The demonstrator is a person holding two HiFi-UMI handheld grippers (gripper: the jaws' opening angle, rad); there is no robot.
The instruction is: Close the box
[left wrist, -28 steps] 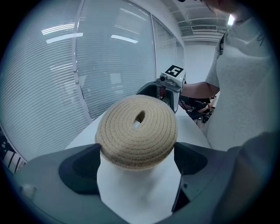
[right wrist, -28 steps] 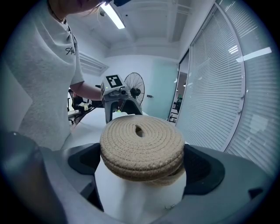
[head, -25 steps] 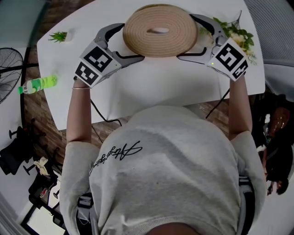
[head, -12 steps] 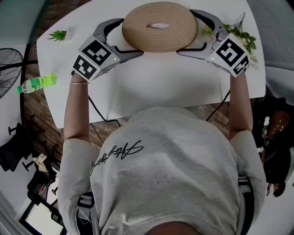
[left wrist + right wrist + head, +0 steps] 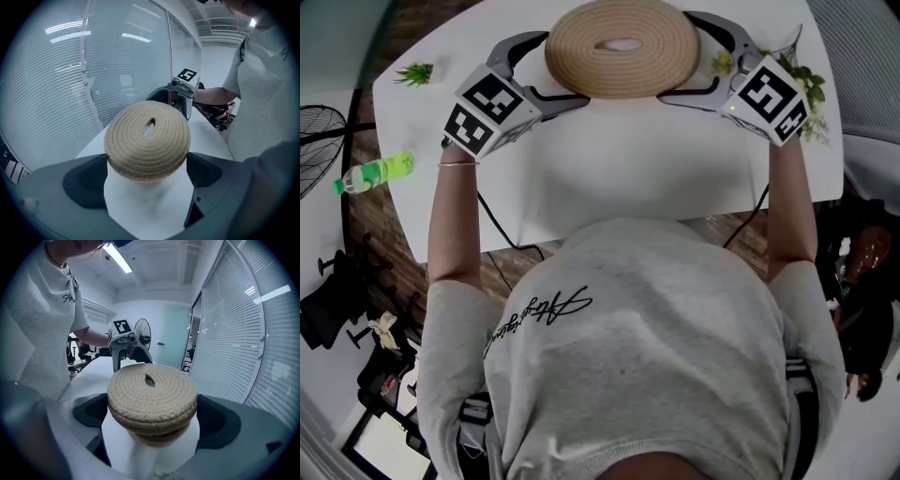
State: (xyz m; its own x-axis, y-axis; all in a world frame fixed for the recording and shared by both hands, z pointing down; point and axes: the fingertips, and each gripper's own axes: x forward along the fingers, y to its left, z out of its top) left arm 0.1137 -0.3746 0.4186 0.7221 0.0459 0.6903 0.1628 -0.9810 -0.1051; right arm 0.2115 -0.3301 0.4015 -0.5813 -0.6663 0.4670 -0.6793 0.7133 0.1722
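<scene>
A round woven rope lid with a slot in its middle hangs over the far part of the white table. My left gripper holds its left side and my right gripper its right side, each with its jaws against the rim. In the left gripper view the lid fills the gap of the left gripper. In the right gripper view the lid sits in the right gripper, just above the rope box, with a dark gap between them.
A small green plant stands at the table's far left corner and a flower bunch lies by the right gripper. A green bottle and a fan are off the table at the left. Window blinds lie beyond the table.
Both grippers have carried the lid a little farther from the person, toward the table's far edge. Their hold looks the same.
</scene>
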